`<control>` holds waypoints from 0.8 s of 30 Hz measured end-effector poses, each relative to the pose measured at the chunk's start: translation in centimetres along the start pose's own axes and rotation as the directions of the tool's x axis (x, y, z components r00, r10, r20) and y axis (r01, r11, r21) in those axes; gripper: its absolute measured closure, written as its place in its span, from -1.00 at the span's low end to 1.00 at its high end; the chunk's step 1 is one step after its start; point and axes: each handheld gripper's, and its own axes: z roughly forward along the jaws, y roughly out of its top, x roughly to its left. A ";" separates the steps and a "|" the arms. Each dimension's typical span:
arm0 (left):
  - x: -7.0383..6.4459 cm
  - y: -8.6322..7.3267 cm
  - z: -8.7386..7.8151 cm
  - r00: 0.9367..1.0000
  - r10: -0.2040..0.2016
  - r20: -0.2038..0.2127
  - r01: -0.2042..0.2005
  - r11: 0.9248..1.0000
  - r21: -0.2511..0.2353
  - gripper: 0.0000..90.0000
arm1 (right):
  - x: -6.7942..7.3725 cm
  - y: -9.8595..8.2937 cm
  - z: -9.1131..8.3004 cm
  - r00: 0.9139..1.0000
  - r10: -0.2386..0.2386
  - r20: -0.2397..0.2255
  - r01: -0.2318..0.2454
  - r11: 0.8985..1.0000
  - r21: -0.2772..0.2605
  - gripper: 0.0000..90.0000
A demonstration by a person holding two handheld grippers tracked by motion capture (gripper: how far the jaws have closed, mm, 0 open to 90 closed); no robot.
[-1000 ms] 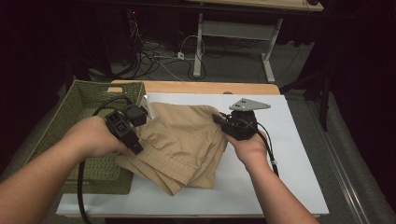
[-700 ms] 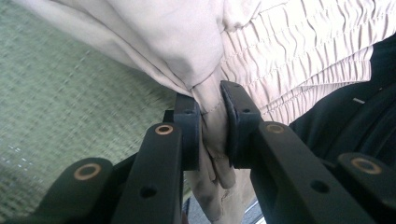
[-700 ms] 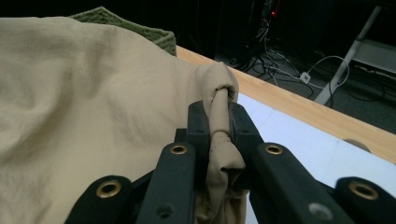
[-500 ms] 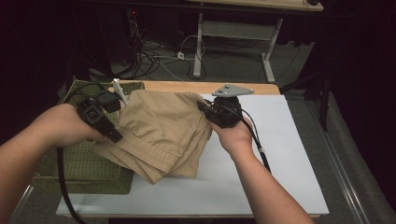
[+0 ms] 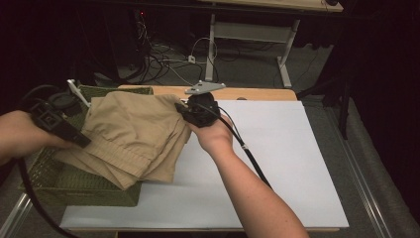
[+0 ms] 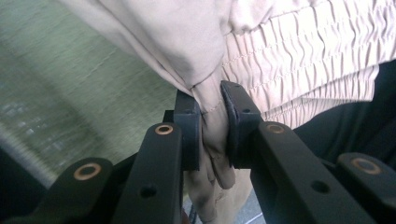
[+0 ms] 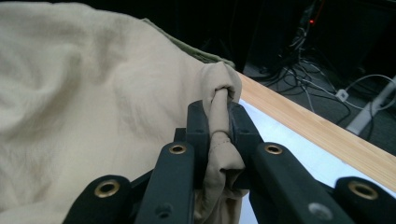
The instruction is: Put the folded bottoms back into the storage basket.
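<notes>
Shorts [image 5: 133,134] of tan cloth hang between both claws: left claw [image 6: 211,123] pinches a fold, right claw [image 7: 219,126] clamps another bunch, green basket [image 5: 74,186] beneath.

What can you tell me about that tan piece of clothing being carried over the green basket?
The tan garment looks like soft cotton, folded in layers, with a gathered elastic band along one edge. It hangs between two hand-held tools: the left tool pinches a bunched fold near the band, the right tool clamps a rolled corner. It sits partly over the green woven basket and partly over the white table.
</notes>
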 end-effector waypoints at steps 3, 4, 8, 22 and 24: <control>1.4 -0.9 0.0 0.999 -0.035 -0.004 0.035 0.999 -0.013 0.69 | 0.7 0.6 1.5 1.000 -0.008 -0.013 0.008 1.000 0.000 0.84; 1.8 -1.2 0.1 0.999 -0.041 -0.002 0.041 0.999 -0.015 0.69 | 0.9 0.8 2.0 1.000 -0.010 -0.016 0.010 1.000 0.005 0.84; 3.0 -2.2 0.7 0.998 -0.064 -0.009 0.063 0.998 -0.017 0.69 | 1.5 1.4 4.0 0.999 -0.011 -0.032 0.012 1.000 0.014 0.84; 6.5 -6.5 2.1 0.990 -0.142 0.011 0.143 0.987 -0.080 0.69 | 3.7 2.6 8.6 0.997 -0.015 -0.075 0.020 0.998 0.056 0.84; 6.6 -6.7 2.6 0.989 -0.144 0.017 0.145 0.986 -0.079 0.69 | 3.9 2.5 9.1 0.997 -0.017 -0.074 0.022 0.997 0.069 0.84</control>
